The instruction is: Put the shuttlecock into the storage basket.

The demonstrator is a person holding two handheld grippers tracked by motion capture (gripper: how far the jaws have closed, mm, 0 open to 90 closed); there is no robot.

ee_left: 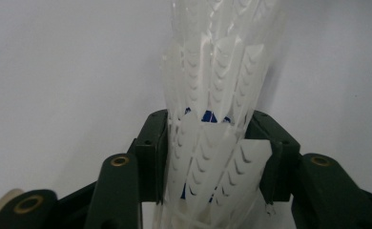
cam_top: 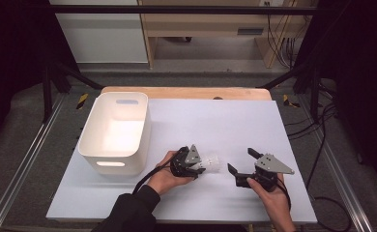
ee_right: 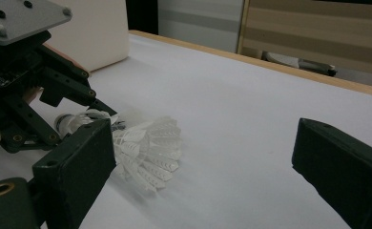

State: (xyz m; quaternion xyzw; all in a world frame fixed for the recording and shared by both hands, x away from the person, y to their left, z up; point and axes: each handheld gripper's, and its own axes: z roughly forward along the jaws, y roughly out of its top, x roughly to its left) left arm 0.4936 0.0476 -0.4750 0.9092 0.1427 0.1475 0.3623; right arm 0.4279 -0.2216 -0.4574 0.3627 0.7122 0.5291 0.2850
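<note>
Two grippers were seen. The right gripper (cam_top: 239, 162) was held wide open with nothing in it. The left gripper (cam_top: 199, 166) was closed around one white shuttlecock (ee_left: 212, 114), ribbed and feathery, lying on the table (cam_top: 235, 121). One white bin (cam_top: 116, 133) was set farther back.

The white bin (cam_top: 114, 133) (tall-walled) blocks the table's (cam_top: 235, 121) left; the rest lies open.
</note>
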